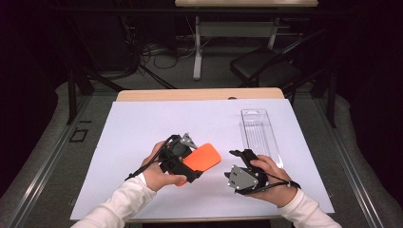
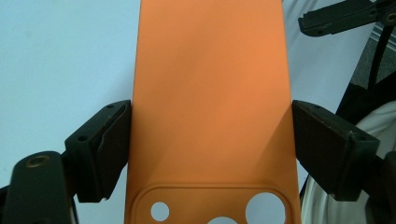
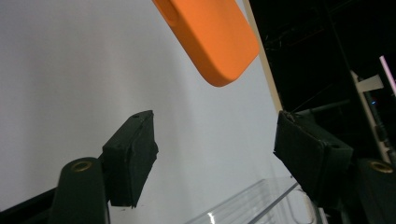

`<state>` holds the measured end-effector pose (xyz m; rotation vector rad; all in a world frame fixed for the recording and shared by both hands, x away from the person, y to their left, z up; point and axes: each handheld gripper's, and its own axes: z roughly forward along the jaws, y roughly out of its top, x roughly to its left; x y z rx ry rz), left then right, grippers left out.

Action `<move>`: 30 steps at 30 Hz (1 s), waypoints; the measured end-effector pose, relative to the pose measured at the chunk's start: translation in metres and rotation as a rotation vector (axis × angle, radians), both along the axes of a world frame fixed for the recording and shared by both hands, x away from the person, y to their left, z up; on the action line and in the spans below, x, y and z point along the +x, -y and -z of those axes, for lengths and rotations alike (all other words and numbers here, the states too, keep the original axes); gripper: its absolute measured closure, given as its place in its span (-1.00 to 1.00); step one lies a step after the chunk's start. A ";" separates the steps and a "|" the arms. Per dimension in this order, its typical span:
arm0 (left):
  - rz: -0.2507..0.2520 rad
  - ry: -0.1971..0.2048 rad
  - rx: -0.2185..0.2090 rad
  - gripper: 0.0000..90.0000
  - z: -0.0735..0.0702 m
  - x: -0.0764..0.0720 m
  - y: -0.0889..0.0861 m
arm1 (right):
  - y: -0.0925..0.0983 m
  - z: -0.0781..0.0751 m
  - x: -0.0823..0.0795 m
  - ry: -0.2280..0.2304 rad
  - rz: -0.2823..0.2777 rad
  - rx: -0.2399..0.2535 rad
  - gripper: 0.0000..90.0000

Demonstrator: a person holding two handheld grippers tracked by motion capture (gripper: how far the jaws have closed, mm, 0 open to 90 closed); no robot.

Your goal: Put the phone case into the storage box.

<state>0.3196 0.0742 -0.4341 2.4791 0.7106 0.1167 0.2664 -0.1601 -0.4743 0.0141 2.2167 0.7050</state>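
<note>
My left gripper point(image 1: 187, 159) has hold of an orange phone case point(image 1: 202, 159). In the left gripper view my two fingers point(image 2: 100, 149) stand fairly wide apart and press against the case's point(image 2: 210, 102) two long edges, with the case running straight out ahead between them. The camera cut-out, with its round holes, sits at the end nearest me, just behind the fingers, and the plain end points away from them. In the high view the case is tilted and raised off the white sheet point(image 1: 142, 128) that covers the table point(image 1: 199, 94), and its far end reaches toward my right gripper point(image 1: 240, 159).

My right gripper has nothing in it. In the right gripper view its fingers point(image 3: 133, 154) stand open around bare white sheet point(image 3: 70, 70), about halfway apart. The rounded end of the orange case point(image 3: 215, 37) hangs ahead of them and above, well clear of both pads. A clear plastic tray point(image 3: 252, 200) lies on the sheet just below and beside my right-hand finger; in the high view that tray point(image 1: 259, 130) stretches away from the right gripper toward the far edge of the table.
</note>
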 end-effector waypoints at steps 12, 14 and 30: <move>0.004 -0.009 -0.003 -0.64 0.001 0.000 0.003 | -0.008 0.008 -0.008 0.186 -0.077 -0.091 -0.18; 0.003 -0.010 -0.005 -0.64 0.002 0.000 0.003 | -0.008 0.007 -0.008 0.211 -0.096 -0.096 -0.16; 0.011 -0.023 -0.010 -0.64 0.003 0.000 0.006 | -0.014 0.010 -0.009 0.289 -0.191 -0.156 -0.11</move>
